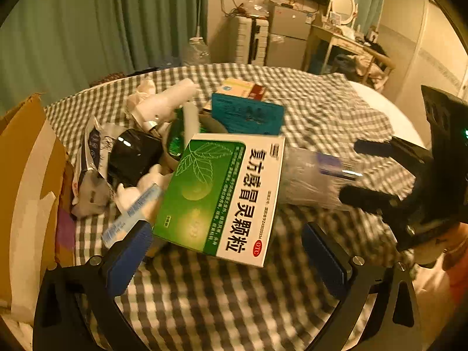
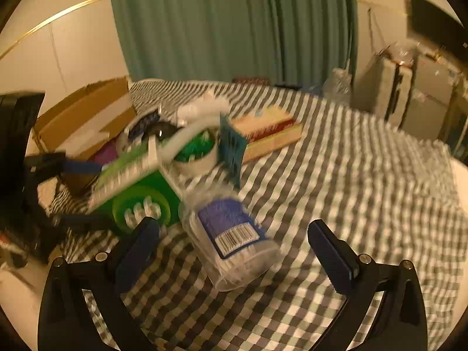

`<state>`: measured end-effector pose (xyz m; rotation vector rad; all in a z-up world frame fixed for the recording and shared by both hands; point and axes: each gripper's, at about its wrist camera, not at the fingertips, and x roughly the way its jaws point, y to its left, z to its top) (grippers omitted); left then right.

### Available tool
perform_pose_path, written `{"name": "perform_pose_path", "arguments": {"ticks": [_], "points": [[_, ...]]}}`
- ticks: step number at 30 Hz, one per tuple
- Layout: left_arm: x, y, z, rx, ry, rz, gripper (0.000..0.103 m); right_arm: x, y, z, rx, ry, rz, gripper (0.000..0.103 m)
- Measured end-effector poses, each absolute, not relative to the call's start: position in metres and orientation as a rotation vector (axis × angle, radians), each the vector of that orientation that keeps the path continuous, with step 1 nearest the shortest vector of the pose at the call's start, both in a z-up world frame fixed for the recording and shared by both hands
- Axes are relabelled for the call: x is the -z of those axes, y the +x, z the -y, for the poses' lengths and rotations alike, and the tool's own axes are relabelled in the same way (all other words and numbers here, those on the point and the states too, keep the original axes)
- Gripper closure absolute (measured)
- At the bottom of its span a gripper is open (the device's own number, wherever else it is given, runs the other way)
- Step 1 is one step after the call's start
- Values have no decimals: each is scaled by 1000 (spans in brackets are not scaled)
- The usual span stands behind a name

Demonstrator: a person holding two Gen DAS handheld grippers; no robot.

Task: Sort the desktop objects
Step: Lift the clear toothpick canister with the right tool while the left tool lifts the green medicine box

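Observation:
A green and white medicine box [image 1: 222, 199] lies tilted on the checked tablecloth [image 1: 222, 298], just ahead of my left gripper [image 1: 228, 259]. That gripper is open, its blue pads either side of the box's near end without pressing it. A clear cotton swab tub [image 2: 234, 239] with a blue label lies on its side between the spread fingers of my right gripper [image 2: 234, 254], which is open too. In the left wrist view the right gripper [image 1: 368, 172] comes in from the right around the swab tub [image 1: 310, 175]. The right wrist view shows the green box [image 2: 134, 187].
A pile sits behind the box: a teal box [image 1: 248, 114], a tape roll [image 2: 196, 149], a black round object [image 1: 131, 155], a white bottle [image 1: 166, 102] and crumpled wrappers [image 1: 90, 172]. A yellow and red box [image 2: 266, 128] lies further back. An open cardboard box [image 1: 26, 193] stands at the left.

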<state>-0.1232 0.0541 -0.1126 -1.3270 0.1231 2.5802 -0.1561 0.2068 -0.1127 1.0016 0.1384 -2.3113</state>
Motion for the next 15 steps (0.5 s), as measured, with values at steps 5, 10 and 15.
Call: {"name": "perform_pose_path", "arguments": {"ticks": [5, 10, 15], "points": [[125, -132, -45, -2616, -1385, -143, 0, 131, -166, -207, 2261, 1030, -114, 1], [124, -132, -33, -2589, -1368, -20, 0, 142, -177, -206, 2241, 1048, -69, 2], [133, -136, -37, -2527, -1406, -4, 0, 145, -177, -202, 2219, 1074, -56, 2]]}}
